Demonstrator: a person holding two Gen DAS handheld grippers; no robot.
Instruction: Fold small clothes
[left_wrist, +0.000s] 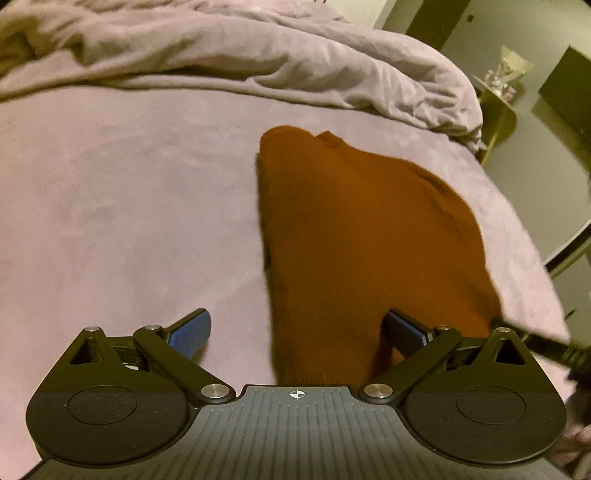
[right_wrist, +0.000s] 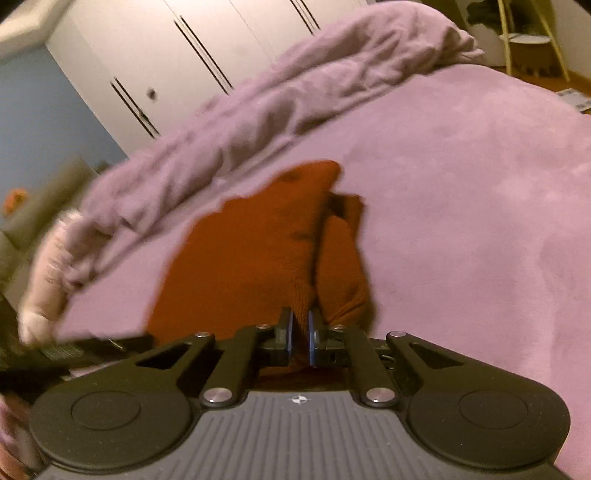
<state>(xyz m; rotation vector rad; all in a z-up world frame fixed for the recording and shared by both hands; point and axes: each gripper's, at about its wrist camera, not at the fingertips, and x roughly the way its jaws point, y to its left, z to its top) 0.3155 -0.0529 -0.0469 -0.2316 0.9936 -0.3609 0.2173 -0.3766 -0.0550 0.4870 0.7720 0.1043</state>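
On the left of the scene, the left gripper (left_wrist: 297, 334) is hovering over the near part of the bed (left_wrist: 129, 206) with its blue pads (left_wrist: 190, 332) spread wide and nothing between them pressing. Its left pad is hanging over bare sheet and its right pad over the near edge of the rust-brown garment (left_wrist: 354, 236), so it seems to be waiting to take the next corner rather than carrying anything.

The garment is lying on the purple sheet, stretching from the near edge toward the far bunched duvet (left_wrist: 258, 62), which is pushed back probably to leave a flat place for folding. Its left edge is running fairly straight, likely a fold line.

Further right, the right gripper (right_wrist: 300, 332) is sitting with its pads almost pressed together, pinching the near edge of the garment (right_wrist: 243, 251), where a doubled flap is rising between the jaws. Gripping right at the hem is probably giving it control of that layer for drawing it over or smoothing it.

The folding is looking partly done, since the cloth is already narrowed and layered on its right side.
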